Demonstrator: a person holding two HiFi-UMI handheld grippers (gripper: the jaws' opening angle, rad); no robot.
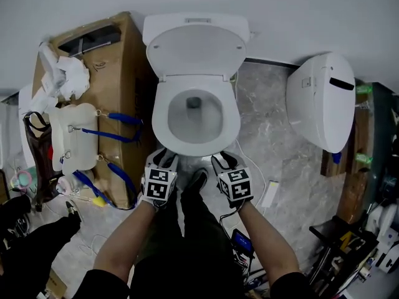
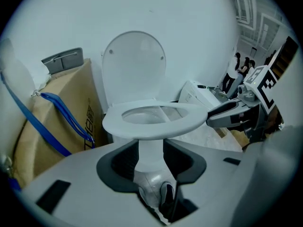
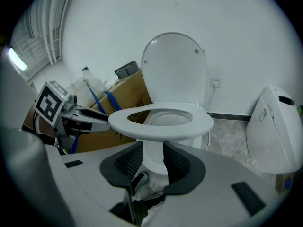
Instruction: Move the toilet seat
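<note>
Toilet seen from above and from each gripper. The toilet seat (image 1: 163,122), a white ring, lies down over the bowl (image 1: 194,114) at centre frame in the head view, with the lid (image 1: 195,45) stood upright behind it at upper centre. The left gripper (image 1: 162,157) and right gripper (image 1: 224,162) sit side by side at the seat's front edge, just below centre. In each gripper view the dark pads are spread apart, with only the distant pedestal showing between them, so both claws are released and grasp nothing. By its look the seat is a rigid moulded plastic part, probably light, with a glossy surface that is likely slippery. It should swing about hinges at the rear rather than lift free. The thin front rim, farthest from the pivot, appears to be the best place to take hold, either pinched between the pads or hooked from beneath, and a damped hinge could resist a quick lift. The hinges are hidden beneath the foot of the lid. In the head view the marker cubes cover most of each gripper, so the fingertips cannot be followed to the rim. From the side, each gripper's tip lies at the ring's edge, touching or just beside it. Whether the ring's front rests on the bowl or stands slightly off it cannot be told. A cardboard box (image 1: 118,61) fills the upper left, and a second white fixture (image 1: 321,101) lies at right.
</note>
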